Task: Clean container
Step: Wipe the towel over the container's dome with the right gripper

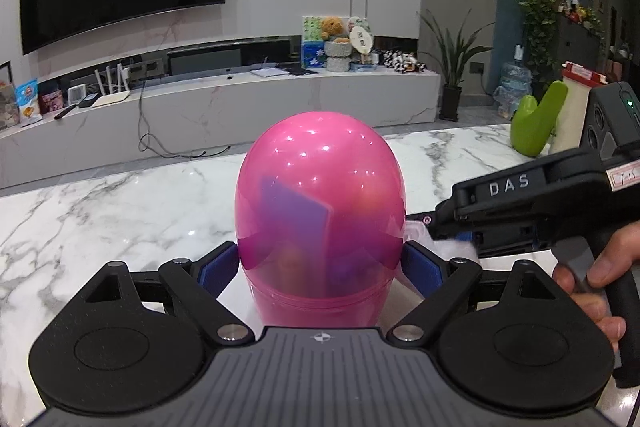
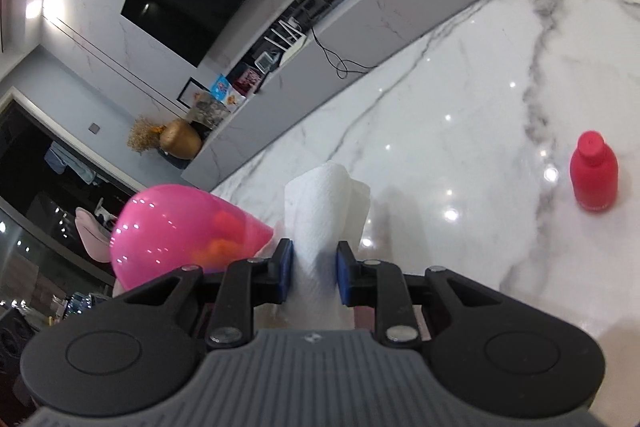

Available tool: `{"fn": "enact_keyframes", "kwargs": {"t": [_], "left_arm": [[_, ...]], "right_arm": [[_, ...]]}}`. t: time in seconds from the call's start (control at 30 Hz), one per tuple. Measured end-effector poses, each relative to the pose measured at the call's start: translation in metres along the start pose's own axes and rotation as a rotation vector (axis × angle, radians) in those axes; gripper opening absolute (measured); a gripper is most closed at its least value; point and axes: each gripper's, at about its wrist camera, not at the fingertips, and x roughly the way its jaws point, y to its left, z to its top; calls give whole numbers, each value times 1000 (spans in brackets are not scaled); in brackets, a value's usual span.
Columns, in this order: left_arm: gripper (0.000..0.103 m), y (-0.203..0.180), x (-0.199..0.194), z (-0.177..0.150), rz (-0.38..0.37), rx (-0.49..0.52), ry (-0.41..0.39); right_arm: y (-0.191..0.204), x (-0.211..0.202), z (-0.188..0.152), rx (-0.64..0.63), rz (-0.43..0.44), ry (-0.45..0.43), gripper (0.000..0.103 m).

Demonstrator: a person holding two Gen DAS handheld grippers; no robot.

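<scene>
You see a glossy pink container [image 1: 320, 195], white paper towel [image 2: 326, 211], red bottle [image 2: 594, 173], grey-veined white marble bench [image 2: 460, 115].

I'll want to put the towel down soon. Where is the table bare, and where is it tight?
Bare marble lies left of the pink container, out to the table edge, and between the paper towel and the red bottle. It is tight at the container's right flank, where the right gripper works beside the left gripper, and by the green holder.

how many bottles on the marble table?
1: a red bottle standing upright on the table, right of the paper towel in the right claw. Others may be out of frame.
</scene>
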Motion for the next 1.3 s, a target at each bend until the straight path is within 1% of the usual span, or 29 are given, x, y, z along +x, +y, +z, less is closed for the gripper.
{"fn": "enact_keyframes", "kwargs": {"t": [0.2,0.27,0.37,0.47,0.53,0.6,0.67,0.7,0.8,0.9,1.0,1.07,1.13,1.17,1.3], "left_arm": [[89,1,-5,-1,36,-32,19],[88,1,-6,-1,47,-39,24],[87,2,-5,-2,58,-33,30],[87,6,-5,-2,54,-23,27],[87,6,-4,-2,49,-13,24],[87,7,-3,-1,37,-11,20],[87,7,-2,-1,19,-2,15],[87,6,-2,-1,8,4,13],[85,1,-2,-2,-18,25,9],[84,-2,-2,-2,-42,38,8],[84,-4,-2,-3,-49,45,8],[84,-4,-2,-3,-51,41,10],[84,-4,-1,-4,-51,35,12],[84,-4,-1,-3,-47,24,22],[87,-5,0,-4,-8,-33,88]], "right_arm": [[1,6,-2,-5,-8,23,25],[-2,8,2,-7,-8,53,25],[0,13,-3,-18,-19,92,25],[-2,13,-5,1,-6,87,25],[-4,7,-2,35,54,45,25],[-4,-4,2,71,143,-12,25],[1,-15,7,75,243,-67,25],[5,-21,9,64,281,-91,25],[18,-36,13,-1,327,-147,25],[22,-44,16,-13,364,-174,25],[27,-49,20,-36,352,-178,25],[26,-51,19,-30,342,-174,25],[25,-55,18,-30,295,-169,25],[23,-51,18,-28,273,-165,25],[13,-42,16,1,238,-154,25]]}}
